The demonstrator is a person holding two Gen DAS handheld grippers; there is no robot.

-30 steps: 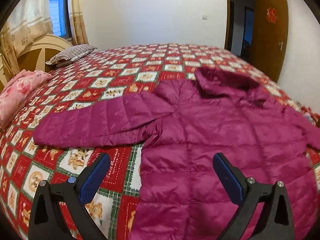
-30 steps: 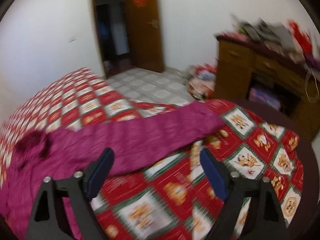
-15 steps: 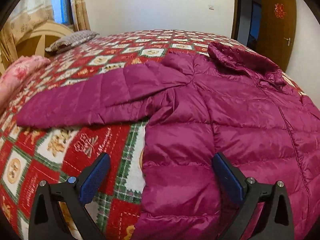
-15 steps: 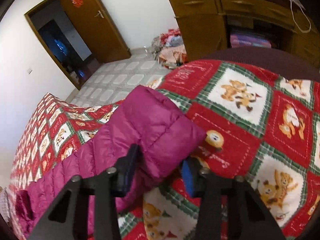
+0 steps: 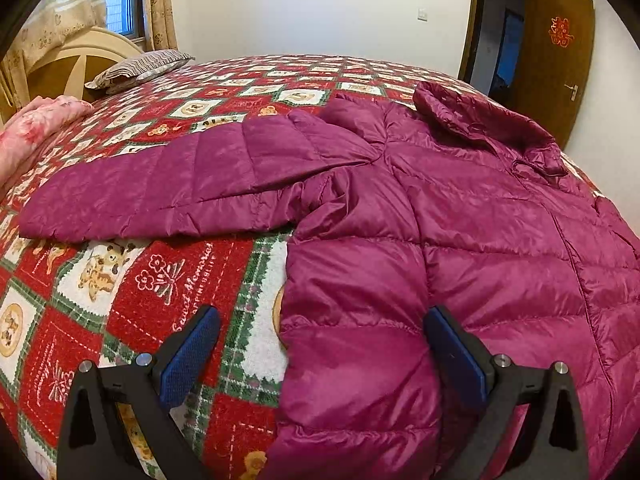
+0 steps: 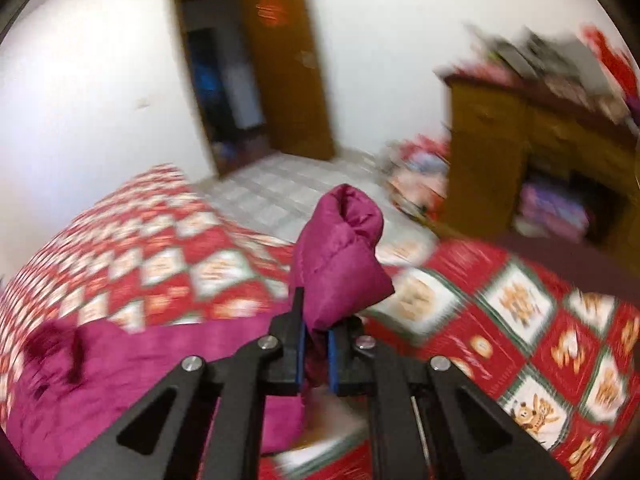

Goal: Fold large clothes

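Note:
A magenta quilted puffer jacket [image 5: 460, 216] lies flat on the bed's red patterned cover [image 5: 140, 280], its one sleeve [image 5: 168, 188] stretched out to the left. My left gripper [image 5: 320, 344] is open, low over the jacket's side edge, which runs between its blue pads. In the blurred right wrist view my right gripper [image 6: 316, 344] is shut on the cuff end of the other sleeve [image 6: 340, 252], which stands up lifted above the bed. The jacket's body [image 6: 140, 364] lies to the left below it.
A striped pillow [image 5: 136, 68] and a pink blanket [image 5: 28, 128] lie at the headboard end. A wooden dresser [image 6: 540, 148] with clutter stands past the bed's foot. An open wooden door [image 6: 288, 72] and tiled floor [image 6: 288, 188] lie beyond.
My right gripper closed on the sleeve's cuff and lifted it off the bed. My left gripper sank toward the jacket's side edge and stayed open.

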